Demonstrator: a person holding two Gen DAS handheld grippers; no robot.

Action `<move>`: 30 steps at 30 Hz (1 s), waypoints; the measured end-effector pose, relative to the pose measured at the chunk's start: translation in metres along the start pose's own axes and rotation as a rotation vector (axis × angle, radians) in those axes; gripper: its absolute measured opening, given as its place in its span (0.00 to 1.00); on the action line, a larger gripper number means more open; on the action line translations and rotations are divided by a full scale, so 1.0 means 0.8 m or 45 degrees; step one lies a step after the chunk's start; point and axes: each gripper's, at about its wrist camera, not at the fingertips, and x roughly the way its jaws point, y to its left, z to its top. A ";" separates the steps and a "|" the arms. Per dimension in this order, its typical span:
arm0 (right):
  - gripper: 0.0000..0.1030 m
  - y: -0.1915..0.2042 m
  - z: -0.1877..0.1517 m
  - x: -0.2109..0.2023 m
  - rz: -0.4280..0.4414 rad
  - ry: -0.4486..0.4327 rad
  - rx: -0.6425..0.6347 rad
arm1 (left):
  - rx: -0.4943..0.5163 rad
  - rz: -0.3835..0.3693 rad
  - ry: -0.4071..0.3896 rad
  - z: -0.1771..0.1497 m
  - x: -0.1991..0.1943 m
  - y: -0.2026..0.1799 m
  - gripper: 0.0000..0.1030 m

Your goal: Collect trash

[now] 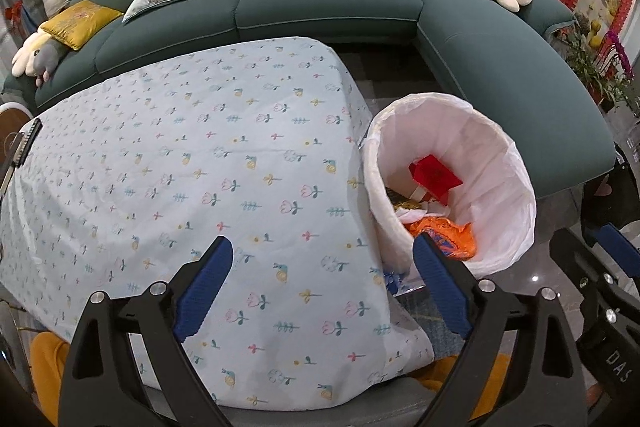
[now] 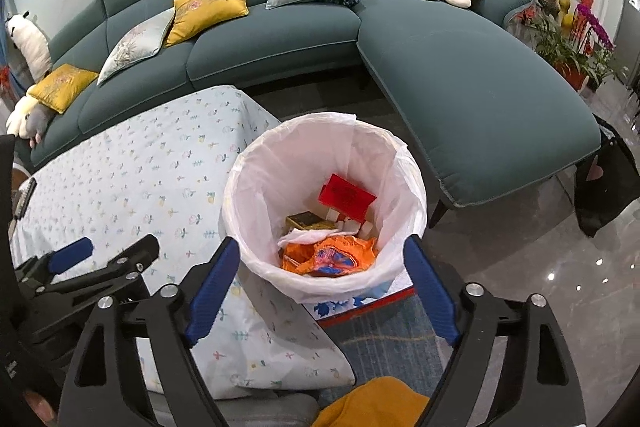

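Note:
A white-lined trash bin stands on the floor beside the table; it also shows in the left wrist view. Inside lie a red box, a gold box, white tissue and an orange wrapper. My right gripper is open and empty, just above the bin's near rim. My left gripper is open and empty over the table's floral cloth, left of the bin. The left gripper also shows in the right wrist view.
A teal sectional sofa with cushions and plush toys curves behind the table and bin. A dark remote lies at the table's left edge. A blue rug and yellow cloth lie below. Potted plants stand at right.

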 end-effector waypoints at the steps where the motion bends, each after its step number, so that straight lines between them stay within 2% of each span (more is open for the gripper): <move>1: 0.81 0.000 -0.002 -0.001 0.000 0.000 -0.004 | 0.000 0.003 0.001 -0.003 -0.001 0.002 0.85; 6: 0.85 -0.002 -0.016 -0.003 -0.004 -0.006 0.002 | -0.003 0.028 -0.005 -0.015 -0.003 0.007 0.85; 7: 0.93 -0.003 -0.018 -0.003 -0.008 -0.004 0.001 | -0.003 0.033 -0.007 -0.017 -0.003 0.009 0.85; 24: 0.94 -0.005 -0.050 0.010 -0.046 0.025 -0.037 | -0.011 0.095 -0.021 -0.048 -0.002 0.020 0.85; 30: 0.94 -0.006 -0.056 0.011 -0.059 0.022 -0.056 | -0.011 0.108 -0.028 -0.055 0.000 0.017 0.88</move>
